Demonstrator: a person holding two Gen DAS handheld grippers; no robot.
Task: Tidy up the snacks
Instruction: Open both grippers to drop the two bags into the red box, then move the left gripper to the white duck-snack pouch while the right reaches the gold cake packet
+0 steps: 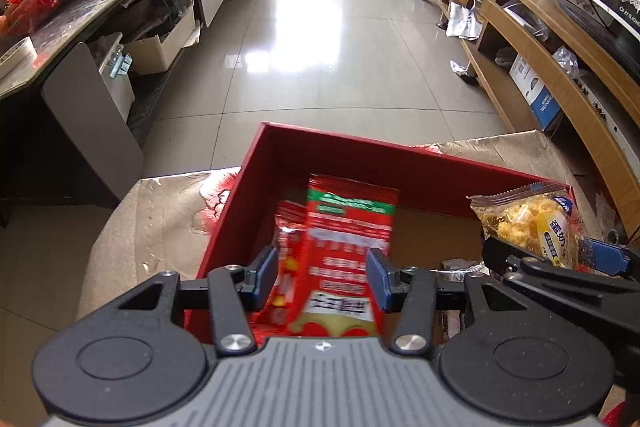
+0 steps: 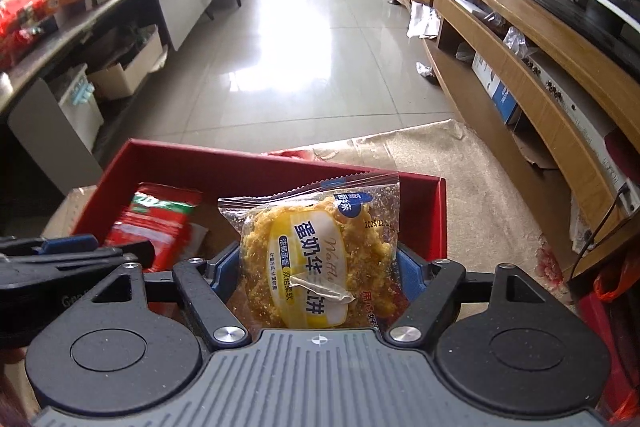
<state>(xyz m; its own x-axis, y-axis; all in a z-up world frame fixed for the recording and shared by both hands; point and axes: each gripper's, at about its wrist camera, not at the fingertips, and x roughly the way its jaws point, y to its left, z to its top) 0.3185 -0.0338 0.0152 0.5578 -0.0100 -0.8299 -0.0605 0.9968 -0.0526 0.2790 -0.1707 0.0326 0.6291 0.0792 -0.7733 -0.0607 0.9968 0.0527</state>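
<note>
An open red box [image 1: 360, 143] rests on a beige cloth. My left gripper [image 1: 322, 279] hangs over its left part, blue pads either side of a red snack packet [image 1: 344, 251]. The packet looks blurred and loose, a second red wrapper beside it, so the jaws stand open. In the right wrist view the red packet [image 2: 156, 223] leans inside the box [image 2: 240, 151], just past the left gripper [image 2: 120, 249]. My right gripper [image 2: 316, 275] is shut on a clear waffle packet [image 2: 320, 247] with a yellow label, held over the box's right part. From the left wrist view, the waffle packet [image 1: 524, 223] sits in the right gripper [image 1: 548, 251].
The beige cloth [image 2: 440, 155] covers a low surface under the box. A wooden TV cabinet [image 1: 520, 7] runs along the right. A dark long table [image 1: 100, 7] with several snack bags and boxes runs along the left. Tiled floor [image 1: 320, 47] lies between them.
</note>
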